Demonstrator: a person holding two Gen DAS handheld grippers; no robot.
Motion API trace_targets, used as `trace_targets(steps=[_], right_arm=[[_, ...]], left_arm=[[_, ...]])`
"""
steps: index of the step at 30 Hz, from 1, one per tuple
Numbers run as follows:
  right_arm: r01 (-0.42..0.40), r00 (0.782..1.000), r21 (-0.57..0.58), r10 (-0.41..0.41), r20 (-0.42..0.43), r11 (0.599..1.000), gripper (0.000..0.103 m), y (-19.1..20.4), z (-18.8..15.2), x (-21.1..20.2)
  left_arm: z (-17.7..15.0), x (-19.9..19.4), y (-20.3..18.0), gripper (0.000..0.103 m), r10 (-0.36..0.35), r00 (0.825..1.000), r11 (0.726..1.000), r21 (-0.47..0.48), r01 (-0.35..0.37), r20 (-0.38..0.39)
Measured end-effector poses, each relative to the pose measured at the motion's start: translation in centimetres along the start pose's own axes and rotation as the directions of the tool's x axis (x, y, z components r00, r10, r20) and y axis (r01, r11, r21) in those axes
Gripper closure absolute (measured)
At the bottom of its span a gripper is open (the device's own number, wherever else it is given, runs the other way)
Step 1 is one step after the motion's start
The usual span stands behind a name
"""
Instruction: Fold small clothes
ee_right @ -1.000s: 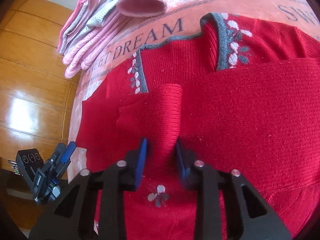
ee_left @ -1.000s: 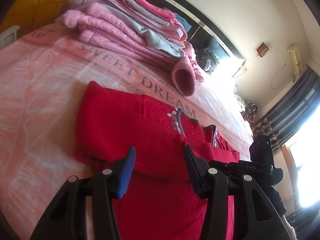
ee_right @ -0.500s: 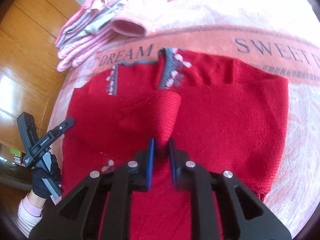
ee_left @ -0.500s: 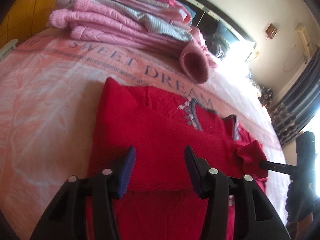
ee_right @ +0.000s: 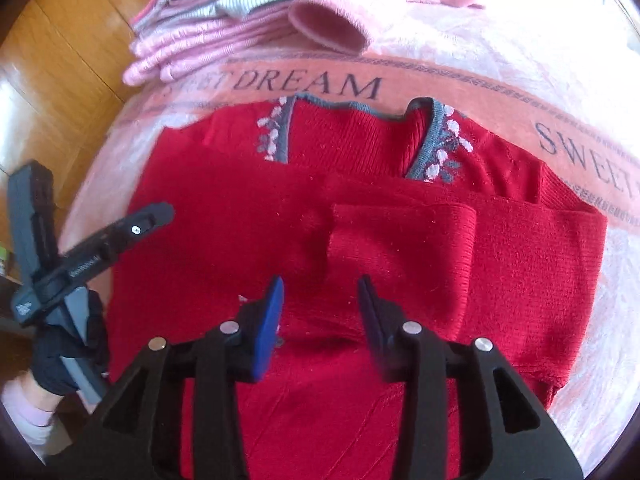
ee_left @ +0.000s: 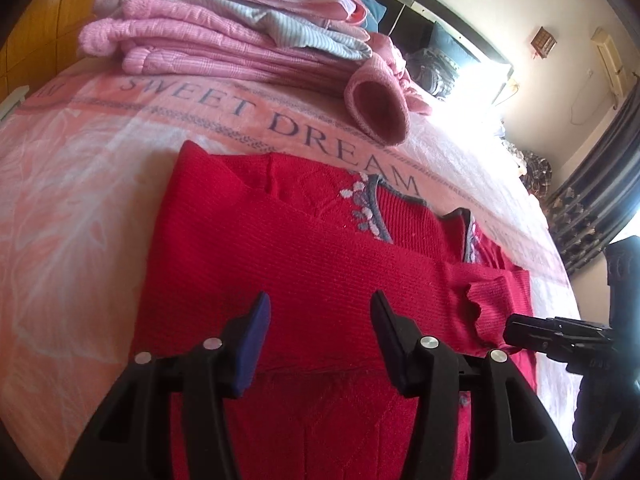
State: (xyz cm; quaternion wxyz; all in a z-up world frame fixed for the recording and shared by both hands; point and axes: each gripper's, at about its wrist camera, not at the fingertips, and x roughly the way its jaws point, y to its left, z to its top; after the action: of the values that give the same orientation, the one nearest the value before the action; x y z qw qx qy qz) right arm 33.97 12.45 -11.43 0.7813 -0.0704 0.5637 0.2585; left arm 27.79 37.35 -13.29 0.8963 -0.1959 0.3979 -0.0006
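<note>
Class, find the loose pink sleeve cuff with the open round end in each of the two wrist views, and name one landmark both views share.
Left wrist view: the pink sleeve cuff lies upper centre-right, beyond the red sweater, beside the folded pink stack.
Right wrist view: the cuff lies top centre, its open end facing the camera.
Shared landmark: the word DREAM printed on the blanket, just in front of the cuff.

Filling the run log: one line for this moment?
left gripper open | right gripper open | red sweater sleeves folded in | pink blanket
</note>
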Motion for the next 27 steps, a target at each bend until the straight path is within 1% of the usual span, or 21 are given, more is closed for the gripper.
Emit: trace_targets(steps=[1,2,4,5,6,7,8,9,12,15,18,20,21,22,24,25,27], right_arm=[[0.064,0.998,-0.021,-0.064,-0.023,0.998,0.062,0.5,0.0,0.9],[0.107,0.994,-0.031,-0.108,-0.034,0.994,0.062,0.9,0.0,1.5],[0.136,0.99,-0.036,-0.137,-0.026,0.99,0.063,0.9,0.1,2.1],[0.139,0.99,-0.034,-0.139,-0.021,0.99,0.067,0.7,0.2,2.1],[0.154,0.988,-0.026,-0.154,-0.019,0.988,0.08,0.4,0.3,2.0],[0.153,0.988,-0.018,-0.153,-0.016,0.988,0.084,0.1,0.3,1.9],[0.138,0.99,-0.005,-0.138,-0.01,0.99,0.089,-0.4,0.4,1.6],[0.118,0.993,0.014,-0.118,0.0,0.993,0.091,-1.0,0.2,1.3],[0.046,0.998,0.07,-0.05,0.047,0.996,0.091,-3.1,-0.4,-0.6],[-0.019,0.996,0.151,0.006,0.09,0.988,0.091,-6.3,-1.2,-3.2],[-0.048,0.995,0.234,0.025,0.1,0.971,0.089,-10.2,-2.1,-4.7],[-0.049,0.996,0.293,0.026,0.082,0.955,0.084,-12.8,-3.1,-4.9],[-0.058,0.997,0.323,0.035,0.075,0.945,0.077,-14.1,-3.7,-4.9],[-0.084,0.995,0.359,0.059,0.079,0.929,0.073,-15.4,-4.3,-4.9],[-0.192,0.981,0.432,0.162,0.107,0.881,0.069,-17.7,-5.1,-4.4],[-0.221,0.975,0.46,0.195,0.104,0.86,0.068,-18.5,-5.3,-4.0],[-0.232,0.973,0.49,0.206,0.108,0.84,0.068,-19.4,-5.6,-3.7]], left_arm=[[-0.2,0.3,0.1,0.051,0.001,1.0,1.0,0.006,-0.001,-0.004],[-0.3,0.4,0.1,0.051,0.003,1.0,1.0,0.018,-0.003,-0.001],[-0.4,0.5,-0.1,0.049,0.01,1.0,0.999,0.041,-0.01,0.001],[-0.4,0.6,-0.2,0.048,0.011,1.0,0.999,0.045,-0.011,-0.001],[-0.4,0.5,-0.2,0.046,0.007,1.0,0.999,0.043,-0.007,0.0],[-0.4,0.5,-0.2,0.045,0.003,1.0,0.999,0.037,-0.003,0.002],[-0.4,0.6,-0.2,0.045,0.002,1.0,0.999,0.035,-0.002,0.004],[-0.5,0.6,-0.2,0.045,0.002,1.0,0.999,0.037,-0.003,0.004],[-0.5,0.7,-0.3,0.045,0.009,1.0,0.999,0.051,-0.009,0.006],[-0.5,0.7,-0.3,0.044,0.008,1.0,0.999,0.038,-0.008,0.009],[-0.5,0.8,-0.4,0.043,0.011,1.0,1.0,0.029,-0.011,0.011],[-0.5,0.9,-0.6,0.042,0.021,1.0,0.999,0.038,-0.022,0.014],[-0.5,0.9,-0.8,0.042,0.028,0.999,0.999,0.042,-0.028,0.016],[-0.5,0.8,-0.9,0.042,0.033,0.999,0.999,0.041,-0.034,0.018],[-0.4,0.5,-1.0,0.042,0.035,0.999,0.999,0.025,-0.036,0.029],[-0.3,0.3,-1.2,0.042,0.028,0.999,0.999,0.019,-0.029,0.036],[0.0,0.1,-1.7,0.042,0.028,0.998,0.999,0.034,-0.03,0.049]])
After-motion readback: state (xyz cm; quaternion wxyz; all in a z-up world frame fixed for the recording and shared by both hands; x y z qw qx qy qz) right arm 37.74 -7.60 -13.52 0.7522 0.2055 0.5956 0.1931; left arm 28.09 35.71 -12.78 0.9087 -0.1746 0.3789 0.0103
